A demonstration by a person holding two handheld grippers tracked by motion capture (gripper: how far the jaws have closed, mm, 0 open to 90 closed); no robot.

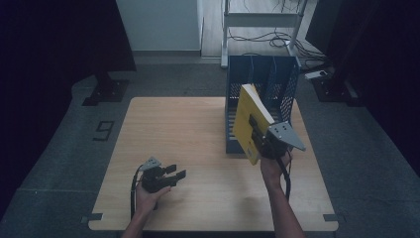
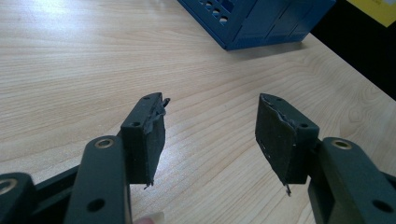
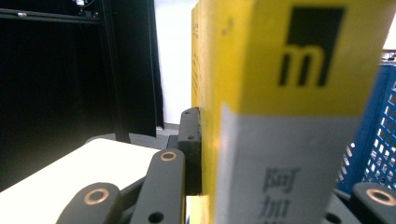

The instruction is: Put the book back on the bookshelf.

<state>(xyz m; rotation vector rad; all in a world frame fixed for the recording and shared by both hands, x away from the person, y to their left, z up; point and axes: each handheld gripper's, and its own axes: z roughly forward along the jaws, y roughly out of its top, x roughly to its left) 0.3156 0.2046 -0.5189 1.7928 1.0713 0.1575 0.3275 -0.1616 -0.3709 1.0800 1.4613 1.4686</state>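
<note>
My right gripper (image 1: 258, 135) pinches a yellow book (image 1: 250, 122) and holds it above the wooden table (image 1: 188, 144), tilted, just in front of the blue file rack (image 1: 262, 84). In the right gripper view the spine of the book (image 3: 280, 93) is very close to the camera, with a black logo at its top and a white label below, and one black jaw presses flat on the cover at its left side. The blue rack (image 3: 376, 140) is just behind it. My left gripper (image 1: 171, 174) rests low over the near part of the table, well apart from the book. Its jaws stand spread with bare wood (image 2: 210, 121) between them. A corner of the rack (image 2: 261, 23) is farther off.
</note>
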